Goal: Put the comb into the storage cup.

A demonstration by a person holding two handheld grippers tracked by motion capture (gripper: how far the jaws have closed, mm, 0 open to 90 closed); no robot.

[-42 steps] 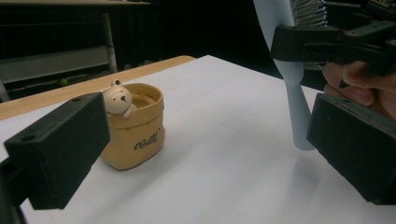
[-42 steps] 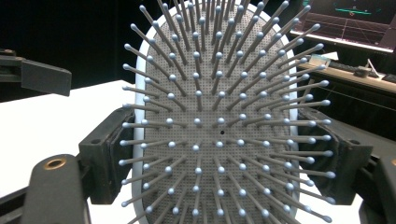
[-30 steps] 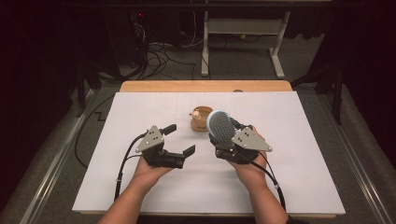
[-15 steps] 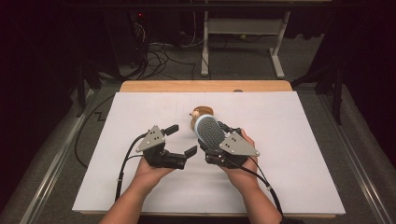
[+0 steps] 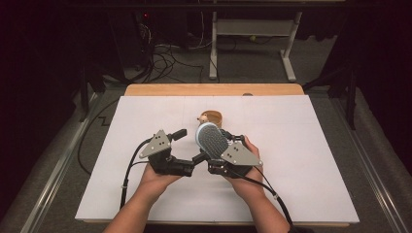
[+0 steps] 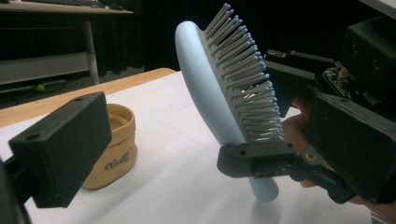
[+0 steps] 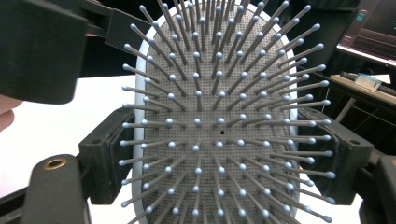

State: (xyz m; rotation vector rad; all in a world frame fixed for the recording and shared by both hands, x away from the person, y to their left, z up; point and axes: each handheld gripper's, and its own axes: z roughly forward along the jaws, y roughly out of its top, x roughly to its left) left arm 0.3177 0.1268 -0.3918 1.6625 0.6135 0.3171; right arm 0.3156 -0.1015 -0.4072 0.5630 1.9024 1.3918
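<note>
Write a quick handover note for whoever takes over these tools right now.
Right tool: shut on the light blue hairbrush, gripped across its head, lifted off the white table, bristles facing its own camera.
Left tool: open, empty, beside the brush.
Small tan pouch: upright on the table just behind both tools.
Done: brush picked up.
Left: probably a handover to the left tool or placing it in the pouch.

Pale blue hairbrush (image 6: 205, 84) at centre frame, grey bristles (image 7: 219, 130) tipped blue on a dotted grey pad. Tan fabric pouch (image 6: 116, 144) lower left, dark script lettering. Black grippers, white table sheet (image 5: 311, 145).
</note>
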